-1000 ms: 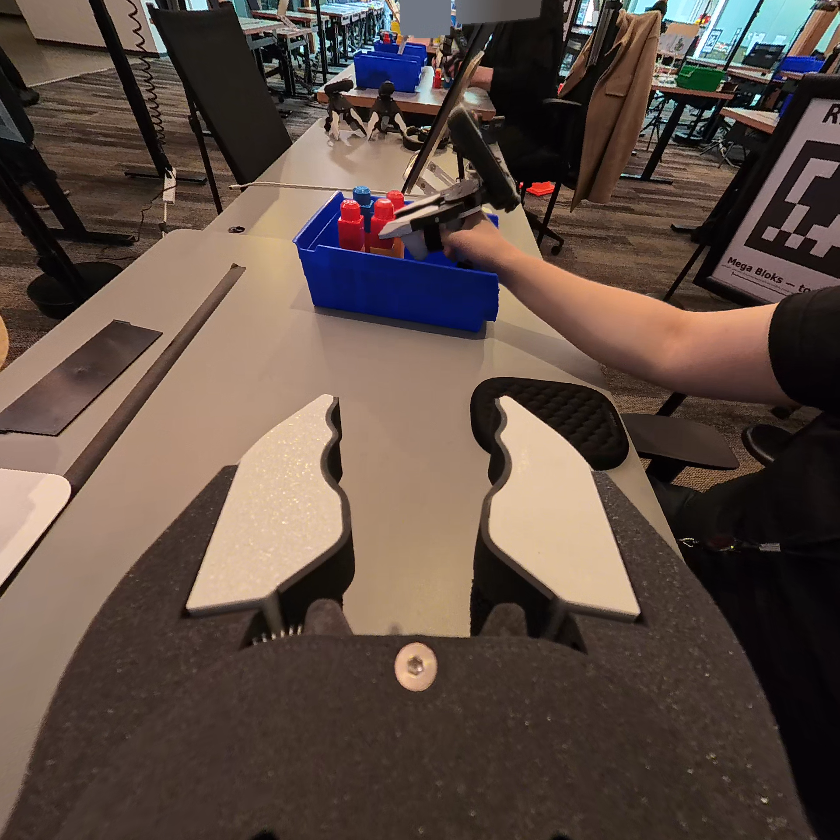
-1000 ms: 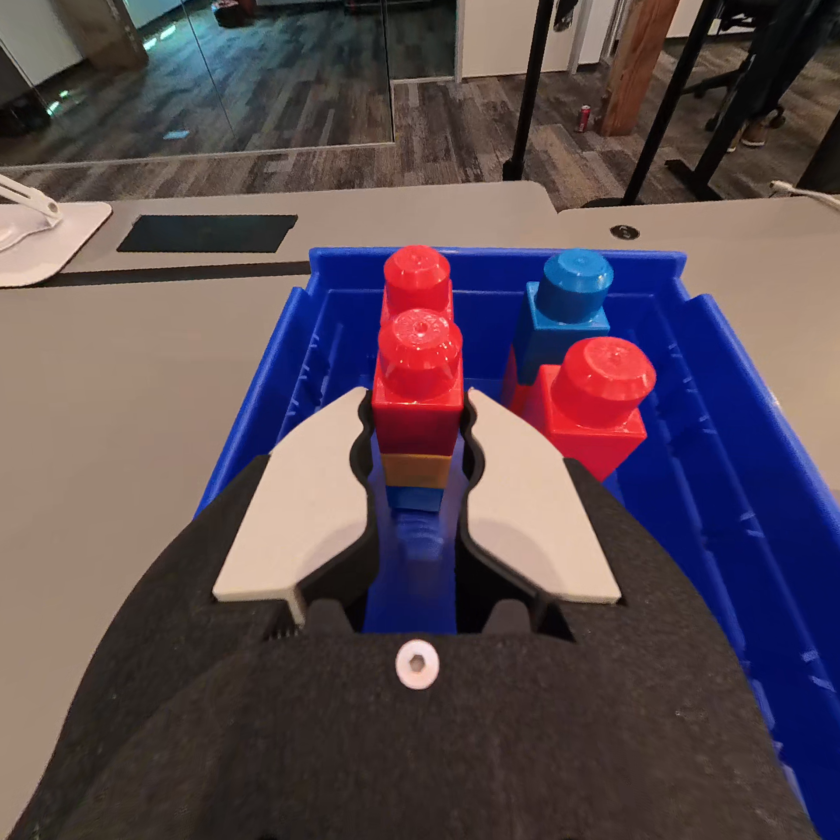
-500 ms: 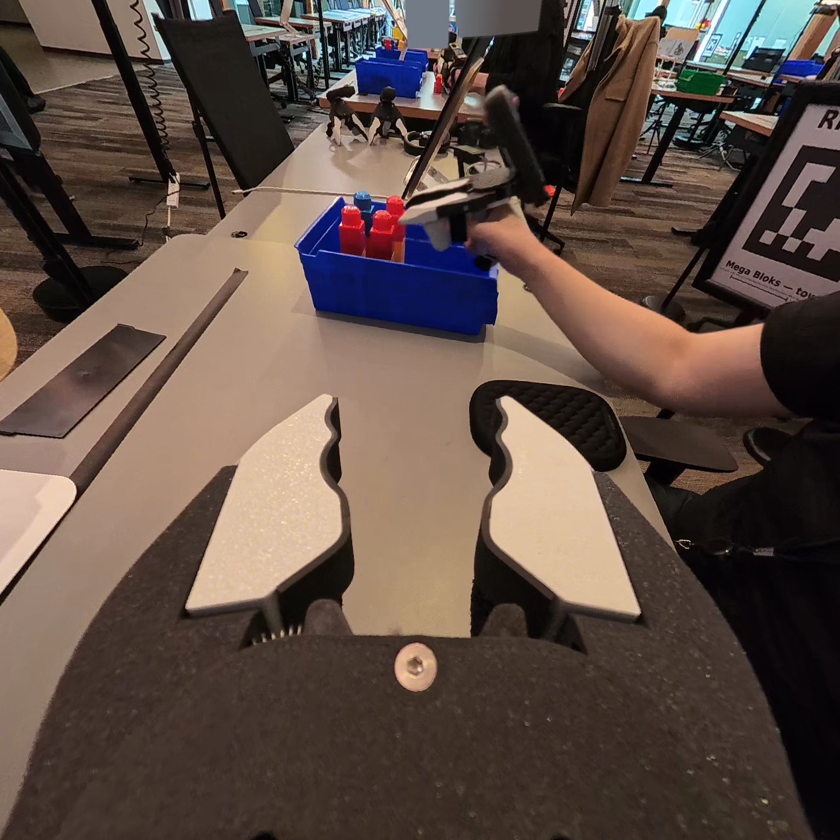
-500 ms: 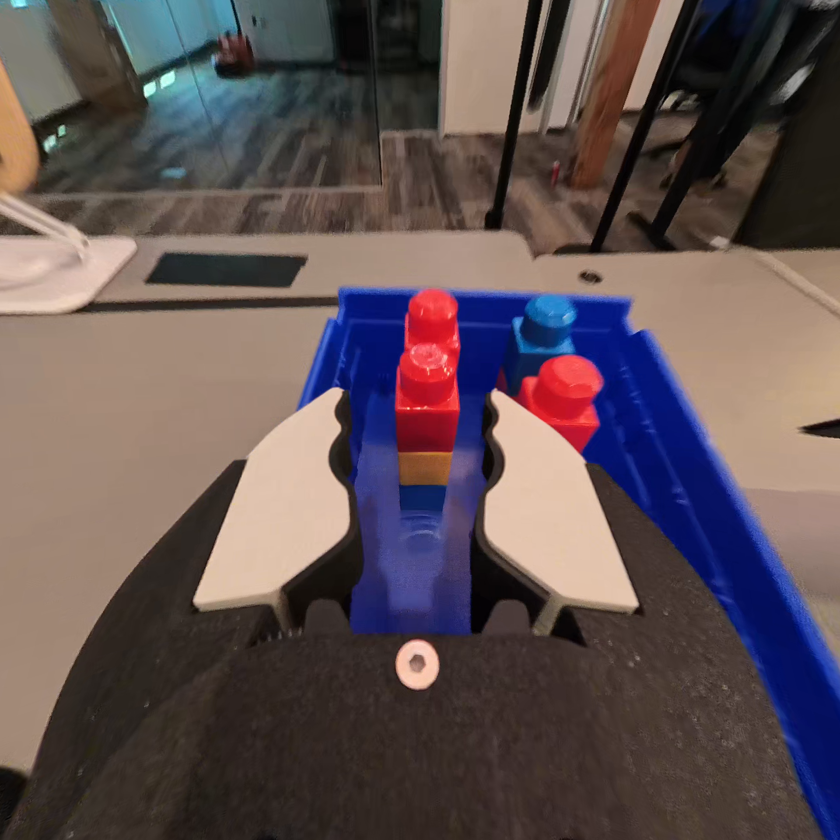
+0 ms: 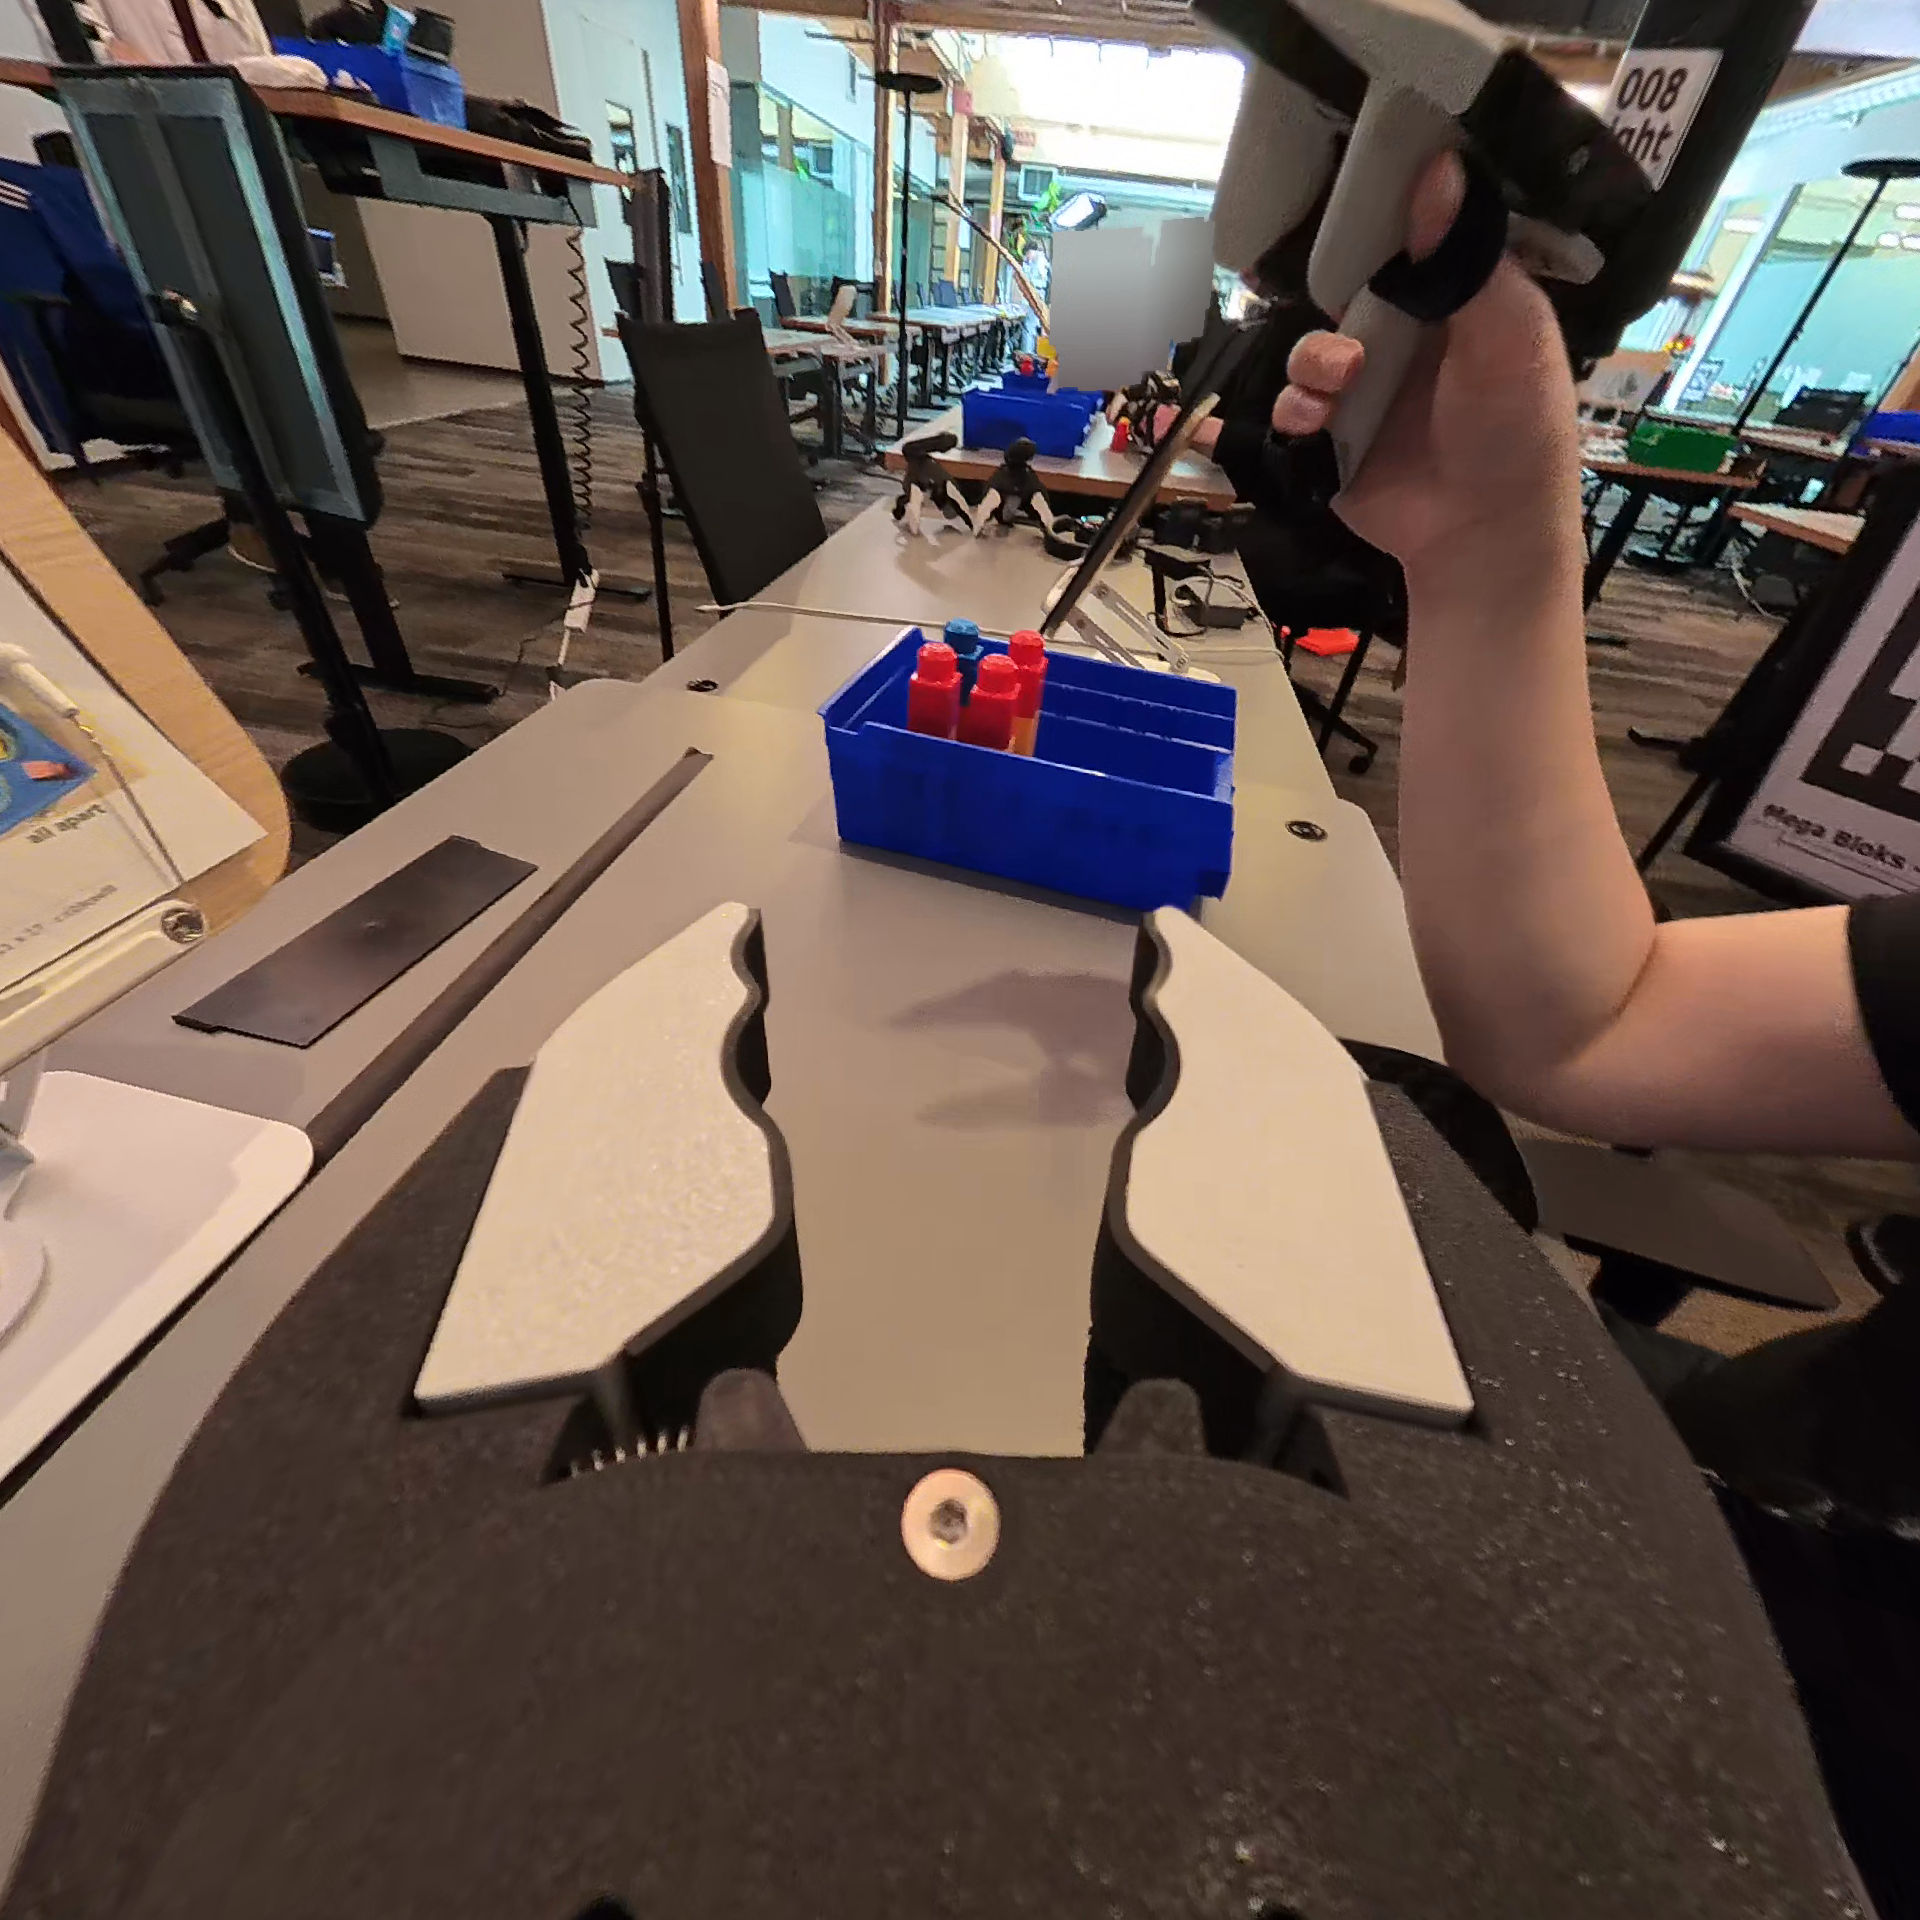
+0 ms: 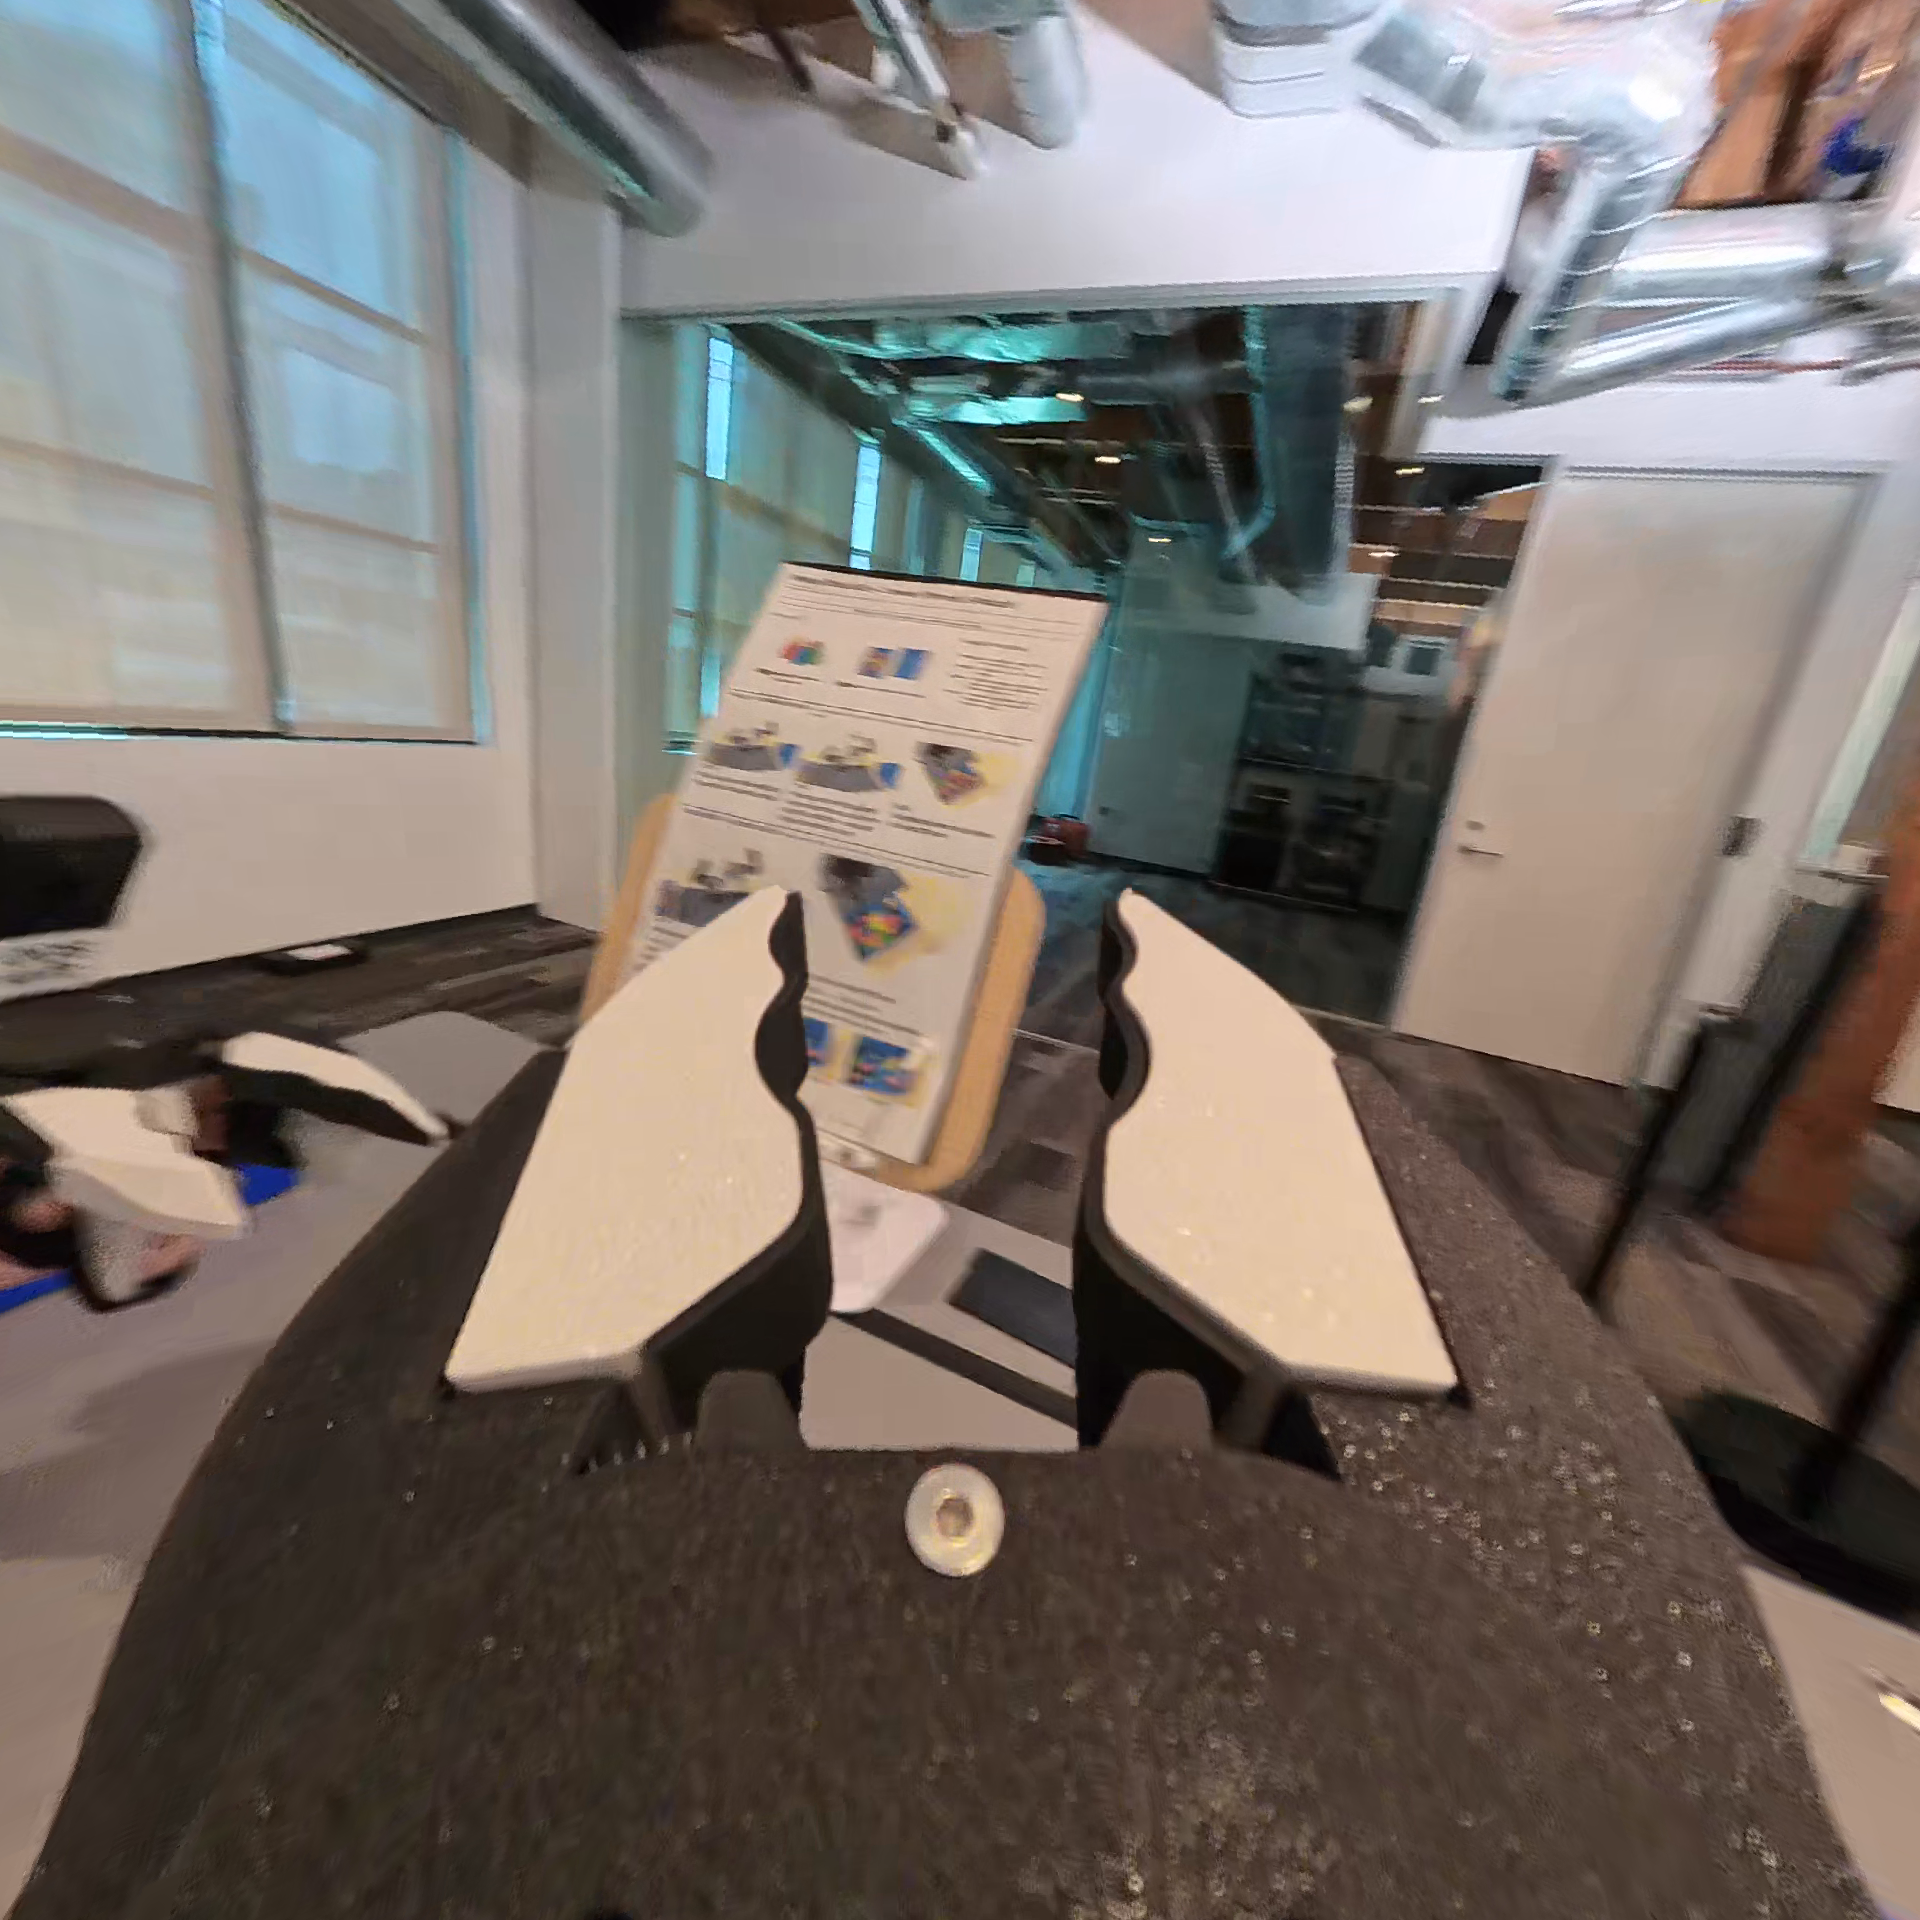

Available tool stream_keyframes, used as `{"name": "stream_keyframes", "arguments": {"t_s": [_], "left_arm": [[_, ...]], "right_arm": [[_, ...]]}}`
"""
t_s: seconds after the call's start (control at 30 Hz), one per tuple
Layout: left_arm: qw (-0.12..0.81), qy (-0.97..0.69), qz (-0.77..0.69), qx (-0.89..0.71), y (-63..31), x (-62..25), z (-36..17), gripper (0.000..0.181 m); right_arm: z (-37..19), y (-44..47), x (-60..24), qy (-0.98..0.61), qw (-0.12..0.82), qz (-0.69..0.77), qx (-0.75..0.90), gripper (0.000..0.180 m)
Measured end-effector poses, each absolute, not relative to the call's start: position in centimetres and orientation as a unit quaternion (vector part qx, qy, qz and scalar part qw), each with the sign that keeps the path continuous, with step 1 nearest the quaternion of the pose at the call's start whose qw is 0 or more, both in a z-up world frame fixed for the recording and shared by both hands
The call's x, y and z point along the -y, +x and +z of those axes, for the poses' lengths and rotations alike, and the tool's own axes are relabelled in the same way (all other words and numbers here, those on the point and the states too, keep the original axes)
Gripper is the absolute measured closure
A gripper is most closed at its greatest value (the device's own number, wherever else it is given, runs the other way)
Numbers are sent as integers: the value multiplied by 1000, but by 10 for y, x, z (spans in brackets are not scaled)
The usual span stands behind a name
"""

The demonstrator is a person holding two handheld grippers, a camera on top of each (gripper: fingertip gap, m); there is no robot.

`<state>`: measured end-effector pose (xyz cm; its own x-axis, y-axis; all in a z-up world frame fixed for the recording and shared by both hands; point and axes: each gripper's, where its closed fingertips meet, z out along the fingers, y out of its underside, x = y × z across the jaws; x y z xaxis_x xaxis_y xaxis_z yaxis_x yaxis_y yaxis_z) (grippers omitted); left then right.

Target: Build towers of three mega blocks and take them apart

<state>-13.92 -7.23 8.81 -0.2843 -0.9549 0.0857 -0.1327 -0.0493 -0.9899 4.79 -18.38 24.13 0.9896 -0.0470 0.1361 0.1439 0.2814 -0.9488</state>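
Clutter ahead of the left gripper (image 5: 948, 1023) is sparse: a flat black plate (image 5: 358, 940) and a dark rail (image 5: 509, 951) lie to its left on the grey table (image 5: 727, 831), with the white foot of a stand (image 5: 125, 1226) nearer at far left. Nothing stands between its fingers, which are spread wide apart and hold nothing. To its upper right, a hand (image 5: 1455, 416) holds the right gripper's handle raised well above the table. Straight ahead sits a blue bin (image 5: 1023, 810); at its left end stand mega block towers (image 5: 971, 691), upright and close together, with red tops and one blue top behind. The remaining part of the bin appears bare.

The right gripper (image 6: 951, 977) points up and away from the bin, its fingers likewise parted around empty air. Beyond them stands a tilted instruction board (image 6: 883, 821) on the table; the left gripper shows blurred at its lower left. The room is an open office with desks, chairs, wood-toned flooring, windows and exposed ceiling ducts.
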Motion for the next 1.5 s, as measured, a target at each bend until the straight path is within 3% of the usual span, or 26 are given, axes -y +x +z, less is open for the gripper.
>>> {"name": "stream_keyframes", "arguments": {"t_s": [0.17, 0.3, 0.53, 0.7, 0.93, 1.0, 1.07, 1.13, 1.27, 1.5], "left_arm": [[391, -471, -536, -581, -133, 66, 81, 112], [393, -480, -507, -599, -127, 64, 68, 111], [438, -499, -435, -609, -139, 55, 78, 113], [510, -552, -317, -578, -196, 24, 102, 119], [510, -697, -150, -482, -360, -68, 83, 124], [484, -763, -111, -414, -418, -104, 64, 132], [429, -839, -99, -321, -468, -132, 30, 158], [345, -893, -122, -261, -496, -142, -11, 153], [265, -940, -118, -178, -534, -161, -62, 148], [189, -971, -35, -143, -555, -174, -100, 139]], "right_arm": [[216, 1, 128, -633, 766, 62, 88, 129], [181, 6, 101, -640, 764, 35, 81, 139], [137, 24, 80, -698, 709, 67, 75, 138], [108, 42, 70, -734, 674, 68, 56, 138], [99, 41, 66, -745, 659, 76, 64, 138], [100, 39, 65, -742, 662, 80, 66, 138], [101, 36, 64, -742, 662, 83, 71, 138], [99, 34, 62, -744, 659, 84, 73, 137], [95, 33, 62, -750, 651, 85, 78, 137], [97, 38, 67, -743, 657, 103, 68, 138]]}}
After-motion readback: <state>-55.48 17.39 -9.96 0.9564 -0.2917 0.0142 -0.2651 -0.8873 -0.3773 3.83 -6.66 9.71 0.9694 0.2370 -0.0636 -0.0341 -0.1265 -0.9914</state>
